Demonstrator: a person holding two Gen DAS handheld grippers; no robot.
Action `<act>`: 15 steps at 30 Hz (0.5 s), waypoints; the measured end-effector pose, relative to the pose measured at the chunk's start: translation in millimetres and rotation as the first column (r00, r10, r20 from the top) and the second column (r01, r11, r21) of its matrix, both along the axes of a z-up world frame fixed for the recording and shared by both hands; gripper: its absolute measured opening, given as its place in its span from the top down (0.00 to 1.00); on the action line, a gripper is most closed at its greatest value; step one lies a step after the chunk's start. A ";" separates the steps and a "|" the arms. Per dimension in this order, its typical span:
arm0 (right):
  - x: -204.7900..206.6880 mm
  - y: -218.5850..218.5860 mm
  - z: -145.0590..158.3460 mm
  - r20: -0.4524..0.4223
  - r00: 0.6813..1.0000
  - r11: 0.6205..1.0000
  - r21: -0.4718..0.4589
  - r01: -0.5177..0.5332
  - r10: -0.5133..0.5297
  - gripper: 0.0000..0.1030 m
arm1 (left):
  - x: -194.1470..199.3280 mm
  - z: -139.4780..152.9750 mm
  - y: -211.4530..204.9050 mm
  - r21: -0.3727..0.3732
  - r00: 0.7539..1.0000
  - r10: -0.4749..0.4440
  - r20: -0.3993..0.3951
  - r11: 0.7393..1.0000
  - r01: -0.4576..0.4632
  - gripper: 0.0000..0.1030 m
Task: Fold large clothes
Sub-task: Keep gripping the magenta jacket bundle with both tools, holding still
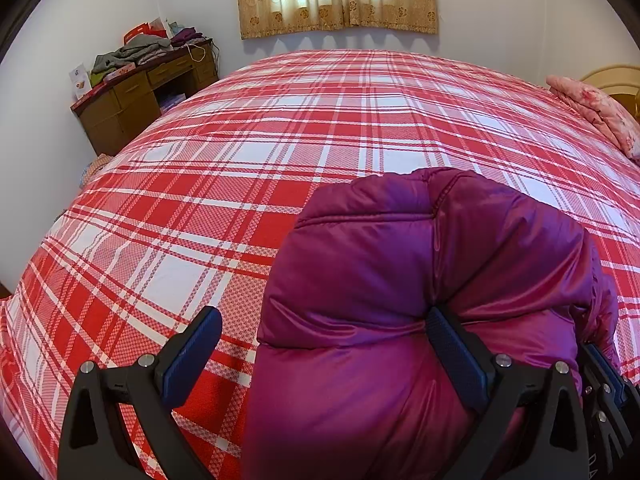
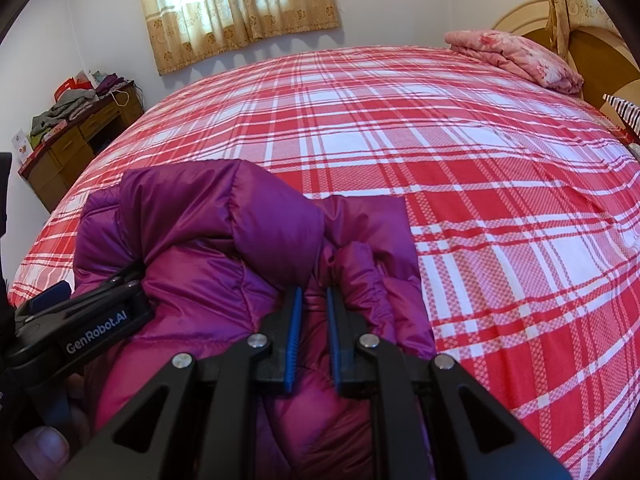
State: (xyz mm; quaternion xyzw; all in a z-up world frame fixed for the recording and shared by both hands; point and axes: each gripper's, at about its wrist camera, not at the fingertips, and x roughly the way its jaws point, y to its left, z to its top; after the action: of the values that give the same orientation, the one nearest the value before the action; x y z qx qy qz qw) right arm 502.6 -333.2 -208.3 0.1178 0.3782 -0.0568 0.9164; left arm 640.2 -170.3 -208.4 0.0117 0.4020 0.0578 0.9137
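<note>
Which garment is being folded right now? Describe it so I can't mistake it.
Start at the bed with the red plaid sheet. At its near edge lies the purple puffer jacket, shiny and quilted, unlike the folded pink floral blanket at the headboard end.

Both wrist views downward, sharing bed [image 1: 280,140]

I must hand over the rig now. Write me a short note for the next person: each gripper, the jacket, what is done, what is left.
Left gripper: open, one finger pressed into the purple puffer jacket.
Right gripper: shut on a pinch of the jacket.
Jacket: bunched at the near side of the plaid bed.
Done: jacket gathered, no neat fold visible.
Left: probably spread it flat, fold it.
</note>
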 end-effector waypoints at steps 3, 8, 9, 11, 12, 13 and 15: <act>0.6 0.7 0.4 -0.001 1.000 1.000 -0.002 0.001 -0.001 0.87 | 0.0 0.0 -0.7 0.001 1.000 0.000 0.000 1.000 0.000 0.01; 0.4 -0.4 0.0 -0.001 1.000 1.000 -0.003 0.000 0.000 0.87 | -0.3 -0.1 -0.6 0.002 1.000 0.001 0.001 1.000 -0.001 0.01; 0.7 0.7 0.4 -0.001 1.000 1.000 -0.003 0.000 0.000 0.87 | 0.0 -0.1 -1.0 0.001 1.000 0.001 0.000 1.000 -0.001 0.01; 1.0 1.4 0.6 -0.001 1.000 1.000 -0.003 0.000 0.000 0.87 | -0.2 -0.2 -1.1 0.003 1.000 0.001 0.000 1.000 -0.001 0.01; 0.9 1.0 0.5 -0.001 1.000 1.000 -0.004 0.000 0.000 0.87 | -0.2 -0.1 -1.3 0.004 1.000 0.001 0.001 1.000 -0.001 0.01; 1.2 1.8 0.7 -0.001 1.000 1.000 -0.004 0.000 0.000 0.87 | -0.2 0.1 -1.6 0.006 1.000 0.001 0.001 1.000 -0.001 0.01; 1.0 1.1 0.5 -0.001 1.000 1.000 -0.003 0.000 0.000 0.87 | -0.6 0.1 -1.0 0.005 1.000 0.001 0.001 1.000 -0.001 0.01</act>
State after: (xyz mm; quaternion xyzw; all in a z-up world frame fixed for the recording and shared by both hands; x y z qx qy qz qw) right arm 503.6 -332.1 -207.8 0.1162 0.3786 -0.0574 0.9164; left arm 639.6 -171.3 -208.3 0.0138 0.4012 0.0594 0.9139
